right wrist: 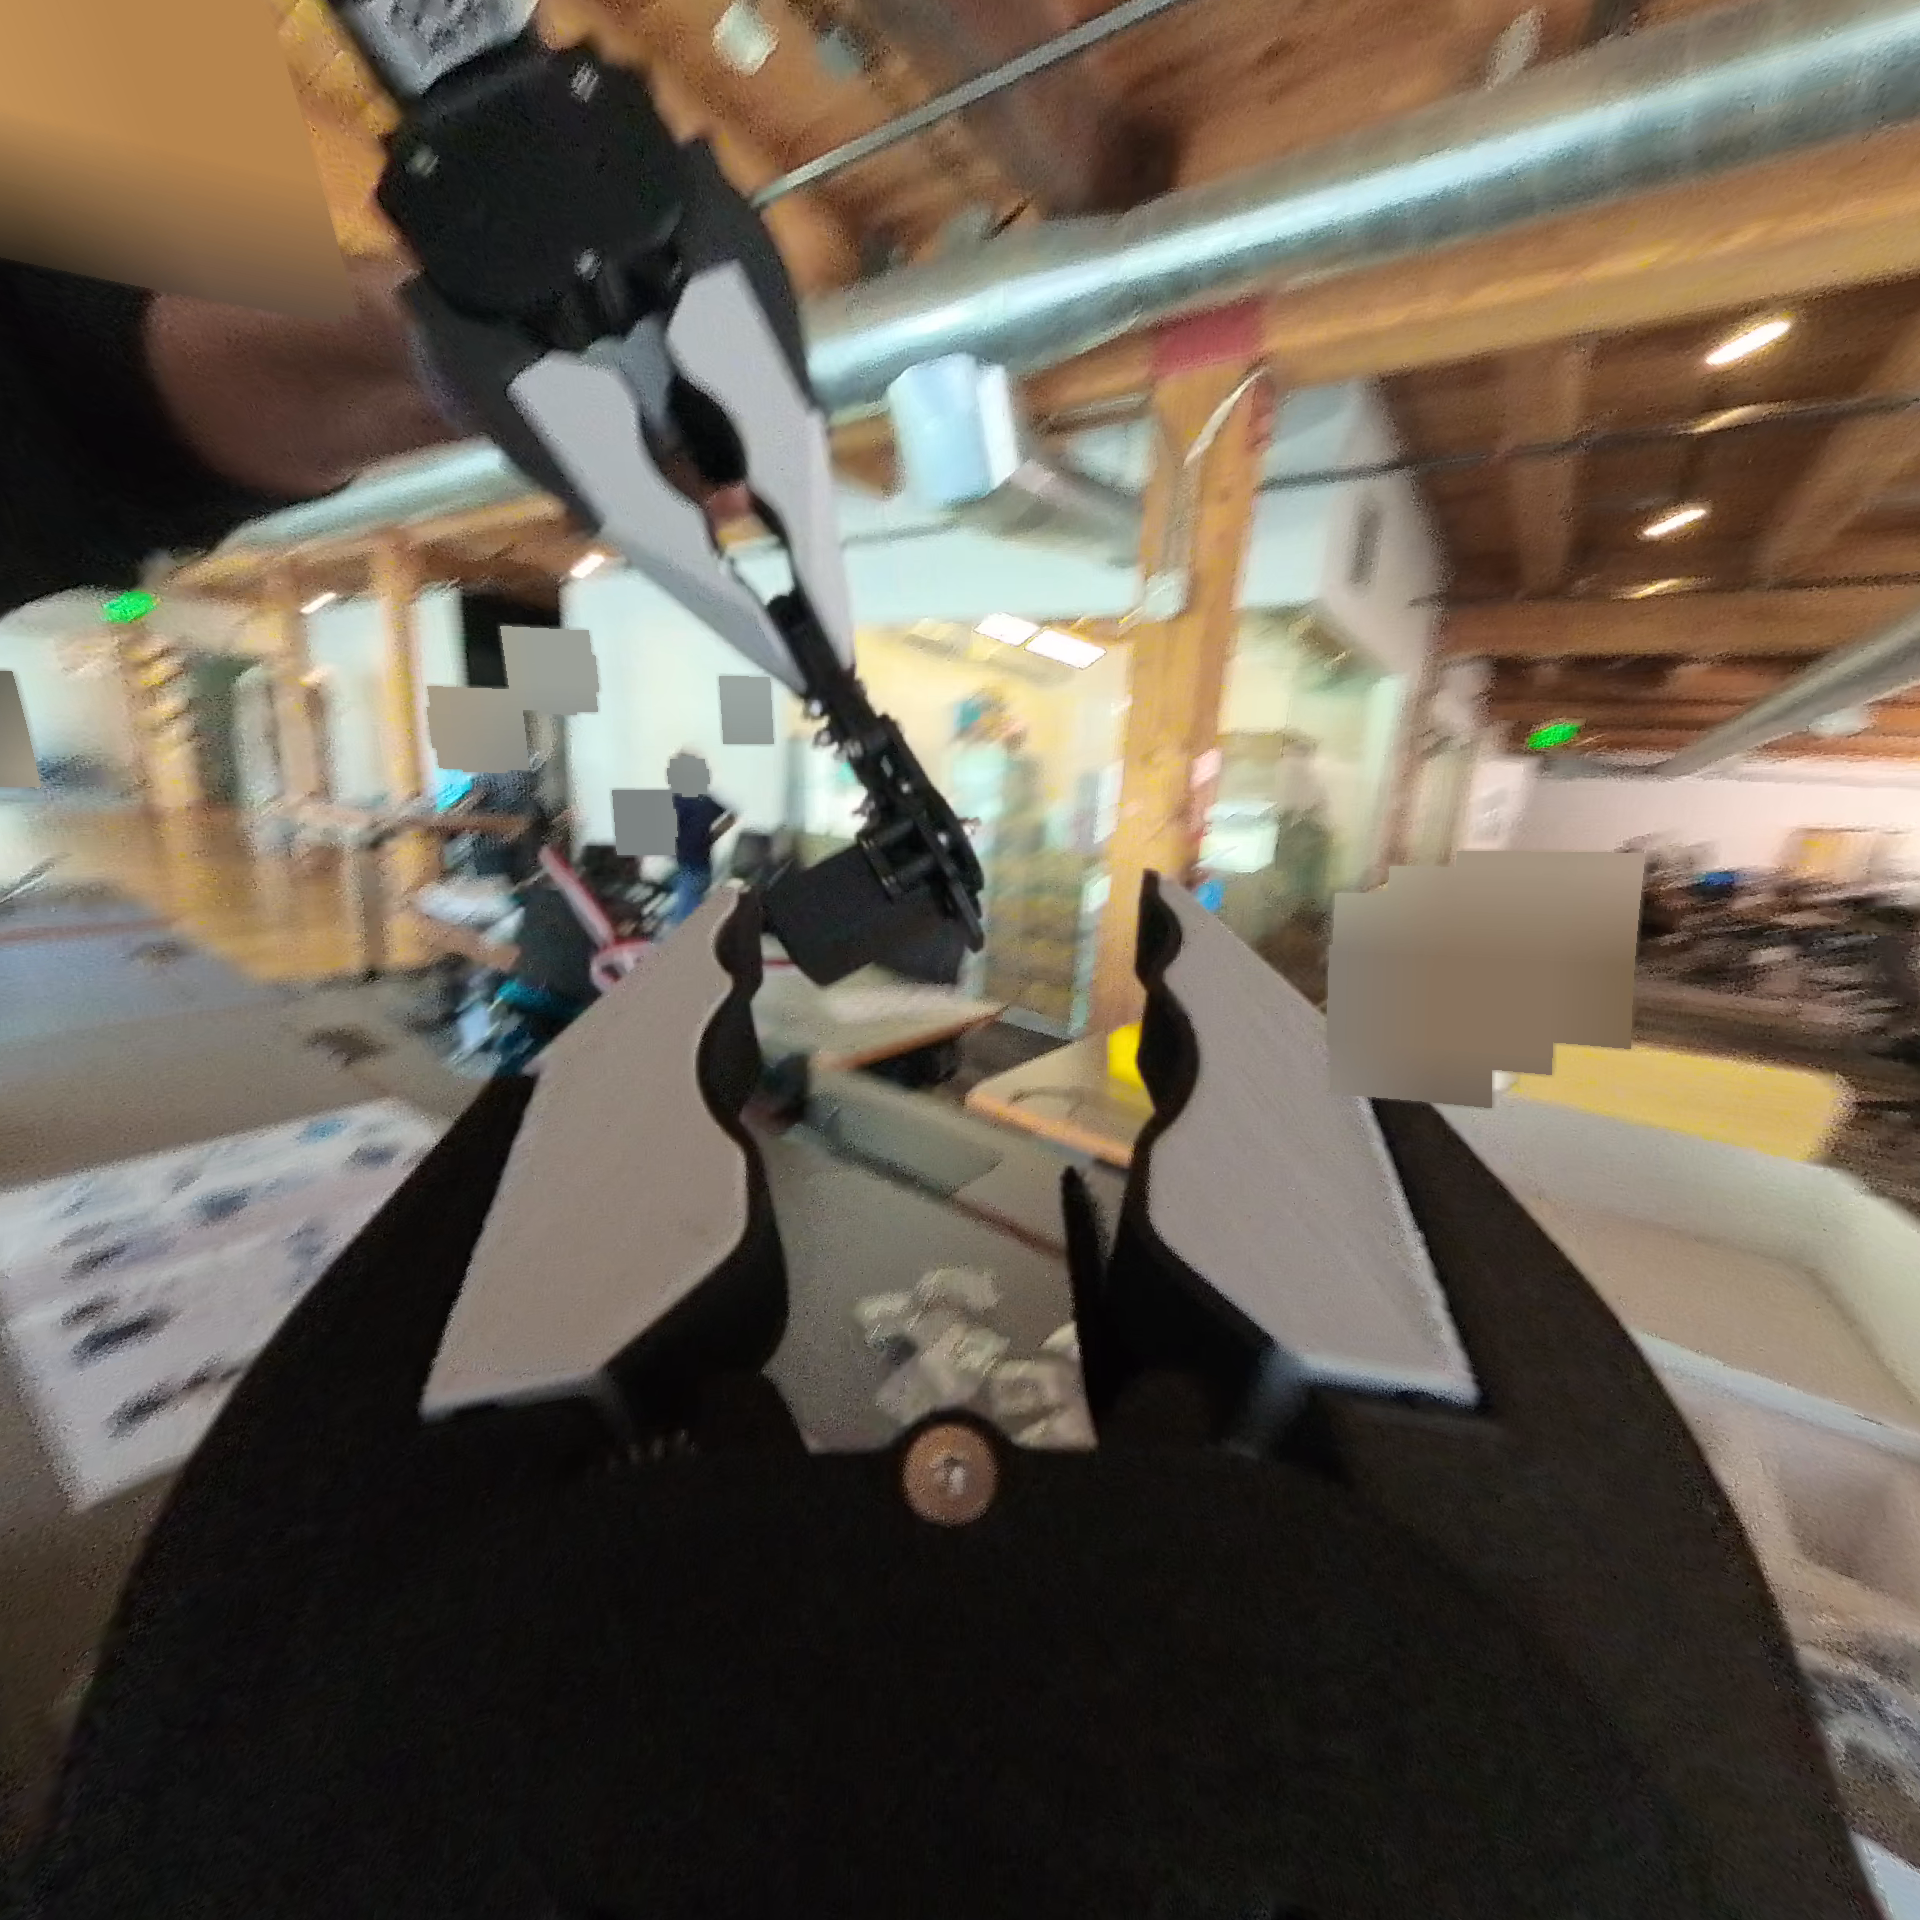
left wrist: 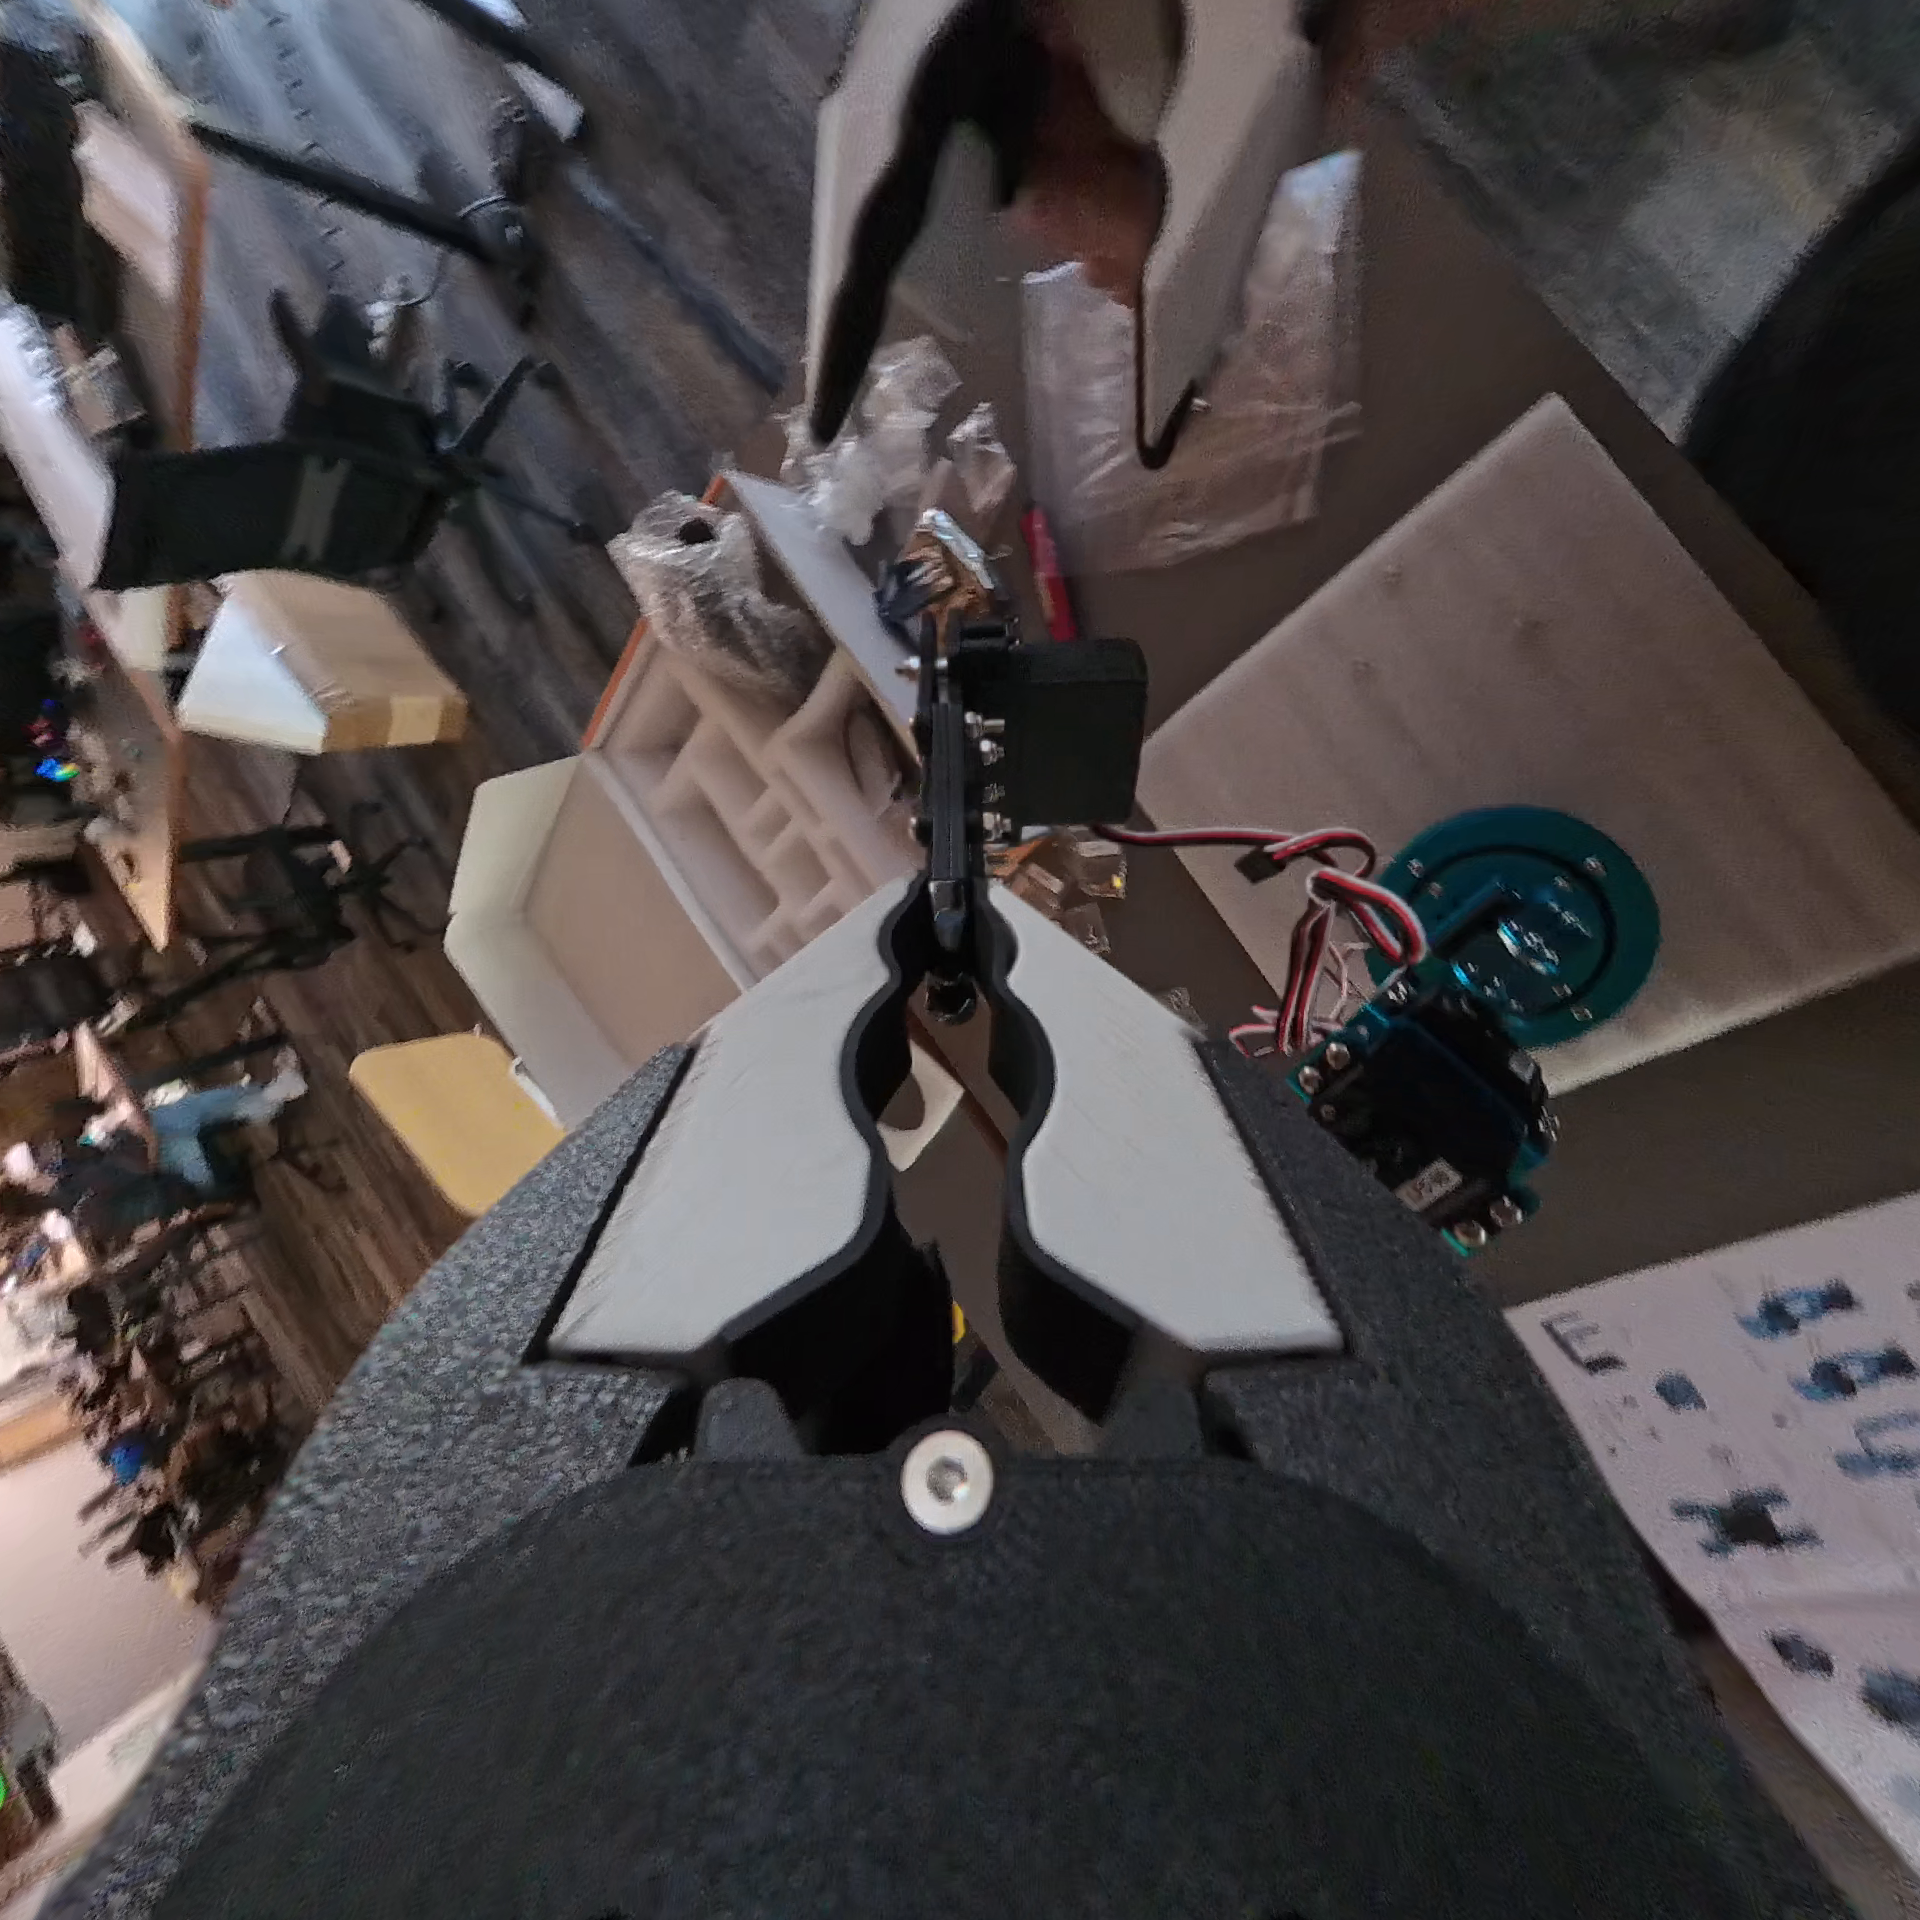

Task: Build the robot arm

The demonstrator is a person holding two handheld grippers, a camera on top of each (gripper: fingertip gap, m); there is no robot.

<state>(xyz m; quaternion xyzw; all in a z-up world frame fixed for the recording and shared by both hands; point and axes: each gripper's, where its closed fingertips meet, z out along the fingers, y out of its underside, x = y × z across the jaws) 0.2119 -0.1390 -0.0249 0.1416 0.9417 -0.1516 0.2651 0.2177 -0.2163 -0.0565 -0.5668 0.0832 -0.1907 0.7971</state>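
Black bracket point(left wrist: 948, 790) with small silver screws, bolted to black servo block point(left wrist: 1070, 727); held aloft edge-on, block at bracket's 3 o'clock. Red-white-black wire point(left wrist: 1299, 862) trails to 4 o'clock, to blue-plated servo point(left wrist: 1429, 1112) beside teal disc point(left wrist: 1522, 925).

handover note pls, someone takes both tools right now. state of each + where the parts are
Left tool: shut on the black bracket with a black servo block, held up in the air.
Right tool: open, empty, just short of that servo block.
On the grey table: teal round plate on a white foam pad; beside it a second black servo in a teal bracket, with red, white and black wires.
White foam-compartment box, open, at the table's edge.
Printed white sheet nearby.
The held bracket and the teal servo are apart, not joined.
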